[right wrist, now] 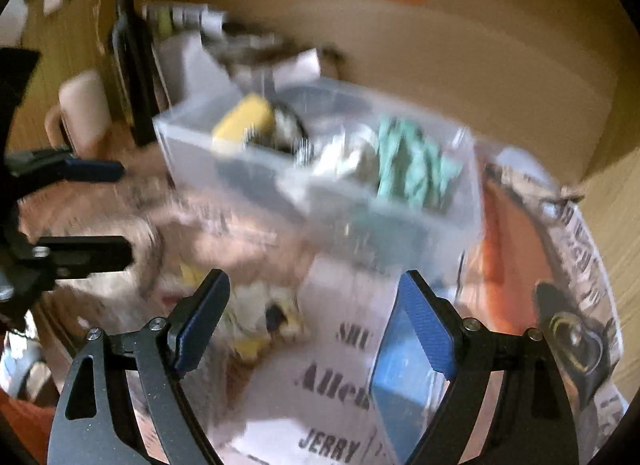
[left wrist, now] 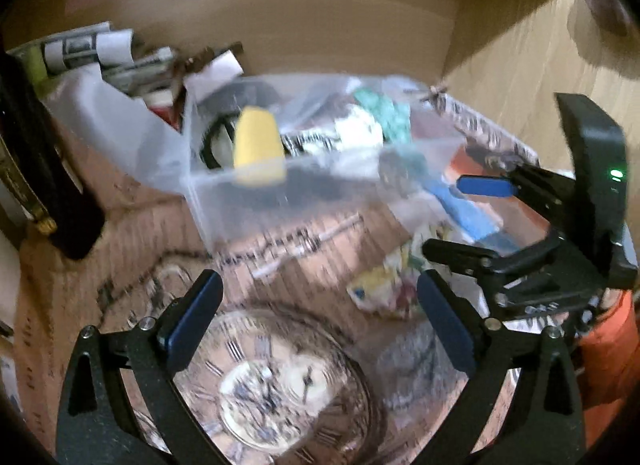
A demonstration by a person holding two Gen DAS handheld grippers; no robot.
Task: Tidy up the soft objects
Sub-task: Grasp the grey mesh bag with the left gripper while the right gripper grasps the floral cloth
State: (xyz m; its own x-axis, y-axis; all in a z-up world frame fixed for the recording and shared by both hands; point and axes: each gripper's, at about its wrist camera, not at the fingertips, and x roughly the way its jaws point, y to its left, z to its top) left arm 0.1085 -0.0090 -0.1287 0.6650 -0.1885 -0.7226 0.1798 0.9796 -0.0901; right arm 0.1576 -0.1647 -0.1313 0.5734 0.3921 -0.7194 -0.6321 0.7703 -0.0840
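Note:
A clear plastic bin stands on the printed table cover and also shows in the right wrist view. It holds a yellow sponge, a white cloth and a teal cloth. A small yellow-and-white soft item lies on the table in front of the bin, also in the right wrist view. My left gripper is open and empty above the table. My right gripper is open and empty, near that soft item and a blue flat object. Both views are blurred.
A pile of papers and rolled prints lies behind the bin. A dark upright object stands at the left. A pale mug sits left of the bin. A wooden shelf wall closes the right side.

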